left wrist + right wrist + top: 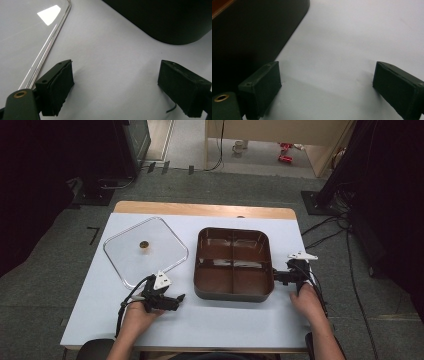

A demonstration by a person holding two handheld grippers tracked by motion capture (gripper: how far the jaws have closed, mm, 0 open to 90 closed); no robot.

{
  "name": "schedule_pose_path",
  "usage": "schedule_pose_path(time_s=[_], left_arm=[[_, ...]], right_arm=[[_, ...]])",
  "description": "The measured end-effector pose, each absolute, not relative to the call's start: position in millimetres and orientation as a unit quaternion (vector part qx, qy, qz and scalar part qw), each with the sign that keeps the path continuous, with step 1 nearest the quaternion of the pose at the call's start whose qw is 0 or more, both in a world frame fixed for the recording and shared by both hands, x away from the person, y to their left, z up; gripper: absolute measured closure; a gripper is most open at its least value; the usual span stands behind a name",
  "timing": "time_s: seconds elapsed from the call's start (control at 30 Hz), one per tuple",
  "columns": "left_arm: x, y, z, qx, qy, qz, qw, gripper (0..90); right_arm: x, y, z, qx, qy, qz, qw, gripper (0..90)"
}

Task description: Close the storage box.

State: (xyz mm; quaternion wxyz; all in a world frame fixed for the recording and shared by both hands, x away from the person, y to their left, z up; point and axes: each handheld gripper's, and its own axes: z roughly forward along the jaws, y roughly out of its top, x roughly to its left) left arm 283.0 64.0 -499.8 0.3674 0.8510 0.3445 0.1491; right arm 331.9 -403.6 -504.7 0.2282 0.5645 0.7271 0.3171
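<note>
- In the high view we see a white surface [210, 320] with a bare wooden strip along its far edge, standing on grey carpet.
- Near the middle of the surface sits a brown four-compartment tray [233, 263], square with rounded corners; all four compartments look empty to us.
- To the left of the tray, apart from it, lies a clear square lid [145, 251], turned so that one corner points toward the near side; a small brown knob [144, 245] sits at its centre.
- The left tongs [176, 299] rest low over the surface at the near left, between the lid's near corner and the tray's near-left corner, held by the person's left hand [137, 312]; they point right toward the tray.
- In the left gripper view we find the left tongs [116, 85] spread wide with only bare white surface between the jaws; the lid's clear rim [47, 45] runs just beside the left-hand jaw, and the tray's dark outer wall [160, 20] curves across the upper right.
- The right tongs [276, 276] sit just beside the tray's right wall near its near-right corner, held by the person's right hand [306, 301]; whether they touch the wall we cannot tell from above.
- In the right gripper view the right tongs [327, 86] are also spread wide over bare surface, pinching nothing; the tray's dark wall [254, 37] is at the upper left, close to the left-hand jaw.
</note>
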Motion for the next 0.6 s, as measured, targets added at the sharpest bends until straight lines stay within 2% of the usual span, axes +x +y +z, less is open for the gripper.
schedule_pose_path(time_s=[0.43, 0.5, 0.57, 0.6], left_arm=[[284.9, 57.2, -490.4, 0.863, 0.365, 0.135, 0.323, 14.5], [285.6, 57.1, -487.8, 0.863, 0.371, 0.133, 0.316, 18.1], [286.1, 58.2, -485.6, 0.862, 0.374, 0.131, 0.316, 27.5], [287.6, 59.7, -483.5, 0.861, 0.376, 0.119, 0.320, 28.3]], right_arm=[[332.0, -403.6, -504.7, 0.564, 0.727, 0.317, 0.228, 7.4], [332.0, -403.7, -504.7, 0.564, 0.727, 0.317, 0.228, 7.4], [332.0, -403.7, -504.7, 0.564, 0.727, 0.317, 0.228, 7.4], [332.0, -403.7, -504.7, 0.564, 0.727, 0.317, 0.228, 7.4]])
